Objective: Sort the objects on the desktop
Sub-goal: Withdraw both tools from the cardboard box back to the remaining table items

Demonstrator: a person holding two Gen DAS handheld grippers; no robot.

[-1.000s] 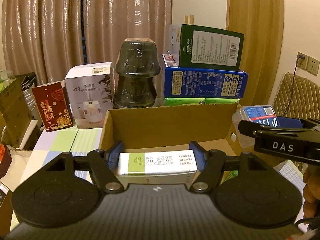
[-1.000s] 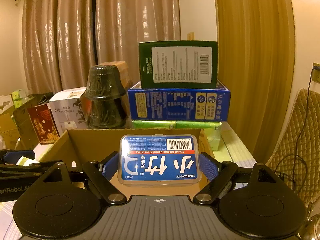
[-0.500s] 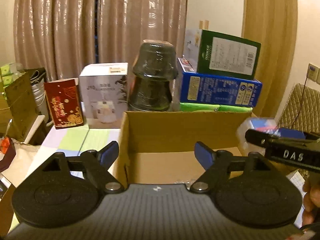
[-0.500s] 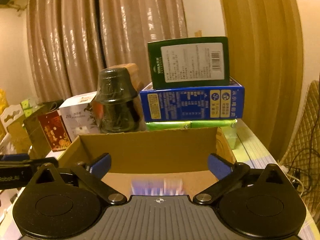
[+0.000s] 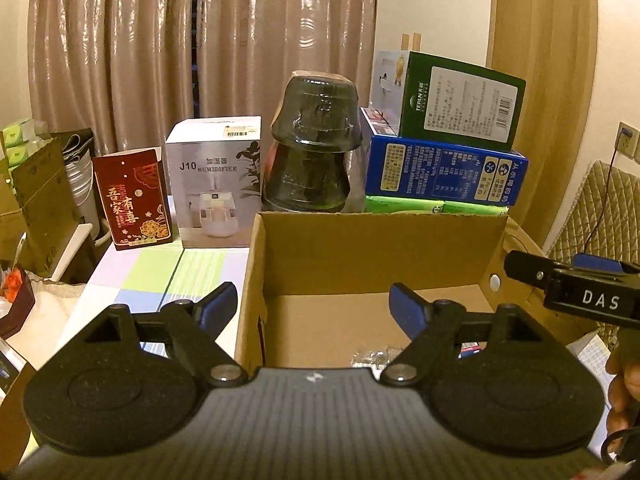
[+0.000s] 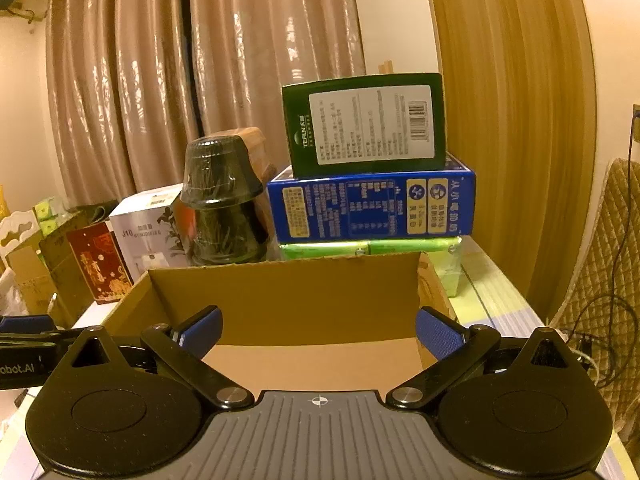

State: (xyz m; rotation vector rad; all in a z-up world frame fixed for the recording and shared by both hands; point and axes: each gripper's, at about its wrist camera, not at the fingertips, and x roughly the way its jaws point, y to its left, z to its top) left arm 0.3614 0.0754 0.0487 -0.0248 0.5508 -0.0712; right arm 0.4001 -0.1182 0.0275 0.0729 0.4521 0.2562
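Observation:
An open cardboard box (image 5: 376,240) stands straight ahead, and both grippers hang over its near side. My left gripper (image 5: 312,298) is open with nothing between its blue pads; its left finger is outside the box's left wall. My right gripper (image 6: 320,320) is open wide over the box (image 6: 288,292) and is likewise empty. On the box floor, just past my left gripper's body, a glint of clear plastic (image 5: 372,357) and a scrap of blue and red label (image 5: 472,347) show. The rest of the floor is hidden. My right gripper (image 5: 580,284) reaches in from the right.
Behind the box stand dark stacked bowls in plastic wrap (image 5: 312,148), a white humidifier carton (image 5: 214,184), a red card box (image 5: 132,196), and a blue carton (image 5: 444,172) with a green one (image 5: 460,100) on top. A quilted chair (image 5: 600,208) is at right. Curtains hang behind.
Both grippers opened. The white and green box left my left gripper and the blue-labelled clear case left my right gripper; both dropped into the cardboard box, mostly out of view.

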